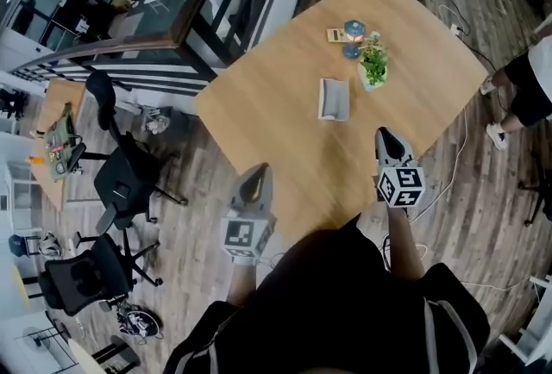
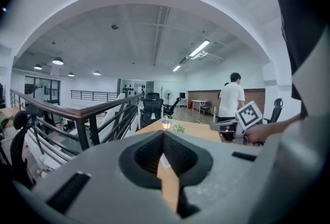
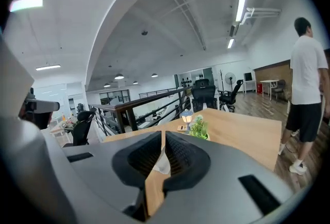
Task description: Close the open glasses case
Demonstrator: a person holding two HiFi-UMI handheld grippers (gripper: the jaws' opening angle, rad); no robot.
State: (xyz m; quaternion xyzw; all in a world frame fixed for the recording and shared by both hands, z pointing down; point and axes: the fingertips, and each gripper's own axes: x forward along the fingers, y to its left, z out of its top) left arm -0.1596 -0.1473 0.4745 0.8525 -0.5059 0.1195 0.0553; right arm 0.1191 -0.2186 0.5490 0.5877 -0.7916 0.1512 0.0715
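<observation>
Jaws on both tools are closed and empty: the left gripper (image 2: 164,133) and the right gripper (image 3: 163,133) each show their tips met with nothing between them. Both hang over the near table edge at the lower middle of the head view, well apart from the work.

Table (image 1: 285,148): smooth bare wood. Risk: nothing backs the case, so a sideways push would likely slide it rather than fold it. One tool ought to brace it while the other closes it.

Person (image 1: 528,79): standing off the table's right corner, at the right edge of the frame. Clear of the work, so low risk unless they step in.

Plant (image 1: 373,64): small pot, upright, just beside the case at its upper right. Risk: the right gripper coming in from that side, or the case skidding that way, could tip it.

Case (image 1: 334,99): pale, lying open near the table's centre, right of the frame's middle. Which half is the lid cannot be told at this size. Risk: closed jaws can only press, not pinch. Pressing off-centre may twist the case or leave it unlatched, and pressing the wrong half does nothing.

Lantern (image 1: 353,31): small ornament beyond the plant, upper centre. Out of the likely path, so little risk.
</observation>
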